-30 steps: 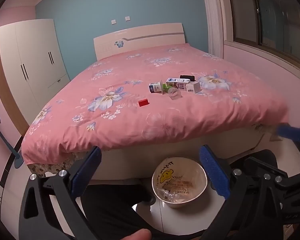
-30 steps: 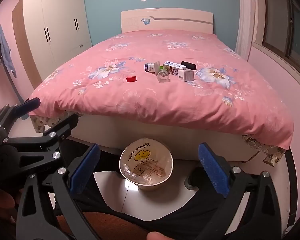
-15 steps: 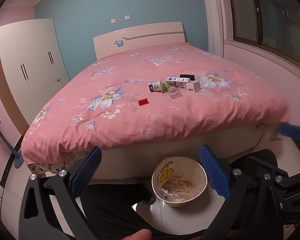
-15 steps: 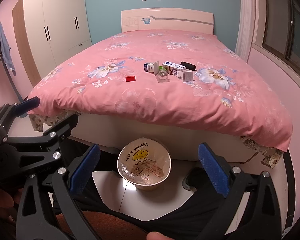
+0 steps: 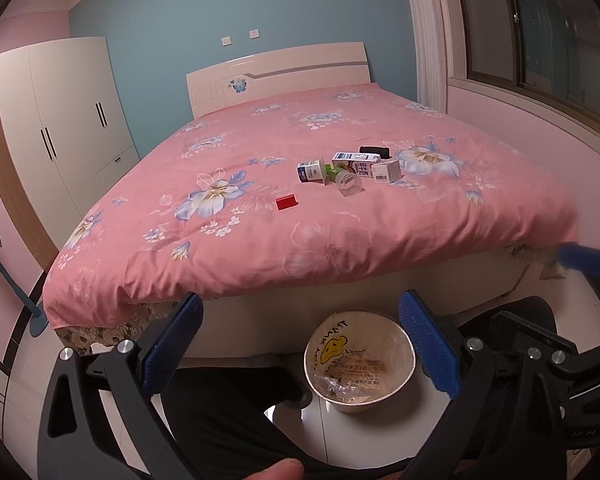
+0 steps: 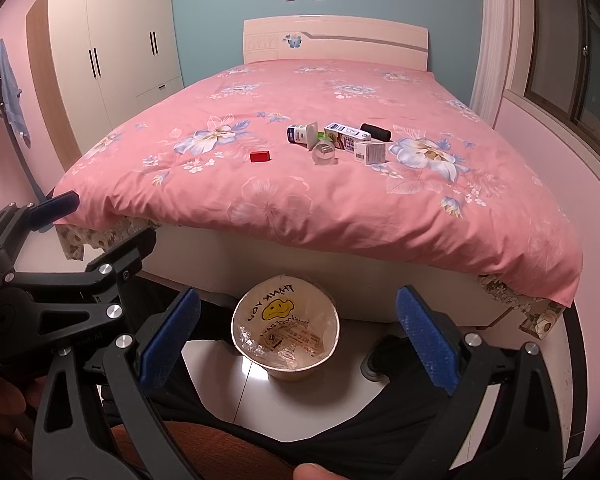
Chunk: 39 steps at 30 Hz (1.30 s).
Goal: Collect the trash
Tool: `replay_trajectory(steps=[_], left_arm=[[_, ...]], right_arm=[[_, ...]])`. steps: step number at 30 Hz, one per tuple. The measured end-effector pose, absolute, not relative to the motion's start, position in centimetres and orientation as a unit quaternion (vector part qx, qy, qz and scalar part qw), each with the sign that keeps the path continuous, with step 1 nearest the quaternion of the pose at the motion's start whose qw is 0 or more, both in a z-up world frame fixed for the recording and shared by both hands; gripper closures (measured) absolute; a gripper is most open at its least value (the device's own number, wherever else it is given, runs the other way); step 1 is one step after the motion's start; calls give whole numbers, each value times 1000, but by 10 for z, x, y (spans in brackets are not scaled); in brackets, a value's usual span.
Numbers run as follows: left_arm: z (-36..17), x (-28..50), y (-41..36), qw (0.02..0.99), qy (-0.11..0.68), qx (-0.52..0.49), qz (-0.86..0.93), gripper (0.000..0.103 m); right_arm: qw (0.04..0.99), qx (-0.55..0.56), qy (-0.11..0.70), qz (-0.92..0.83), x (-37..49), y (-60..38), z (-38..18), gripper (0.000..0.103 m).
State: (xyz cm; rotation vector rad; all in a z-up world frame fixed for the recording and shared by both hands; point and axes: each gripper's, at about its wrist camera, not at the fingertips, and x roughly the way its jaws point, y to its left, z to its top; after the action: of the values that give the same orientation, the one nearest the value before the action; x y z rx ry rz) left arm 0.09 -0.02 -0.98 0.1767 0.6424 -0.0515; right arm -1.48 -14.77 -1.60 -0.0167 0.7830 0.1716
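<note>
Little changed over the last second: only a slight camera drift. Left tool [image 5: 300, 344] and right tool [image 6: 298, 340] both spread wide, empty, above the lined bin [image 6: 286, 340]. Trash cluster [image 6: 336, 140] and red block [image 6: 260, 156] untouched on the bed [image 6: 340, 208]; collecting not begun.

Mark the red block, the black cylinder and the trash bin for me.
red block [image 6: 260, 156], right wrist view, front face.
black cylinder [image 6: 376, 132], right wrist view, its side.
trash bin [image 5: 410, 364], left wrist view, right rim.

Pink floral bed [image 5: 340, 240] carries 1 red block [image 5: 287, 203] (apart) and clustered cartons [image 5: 356, 162].
</note>
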Motion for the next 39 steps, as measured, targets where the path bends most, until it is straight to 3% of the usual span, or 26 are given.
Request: replay_trajectory(steps=[39], left_arm=[[-15,0,1,944,317,91,-23,3]], right_arm=[[919,-5,385,84,-14,-147,-20,6]])
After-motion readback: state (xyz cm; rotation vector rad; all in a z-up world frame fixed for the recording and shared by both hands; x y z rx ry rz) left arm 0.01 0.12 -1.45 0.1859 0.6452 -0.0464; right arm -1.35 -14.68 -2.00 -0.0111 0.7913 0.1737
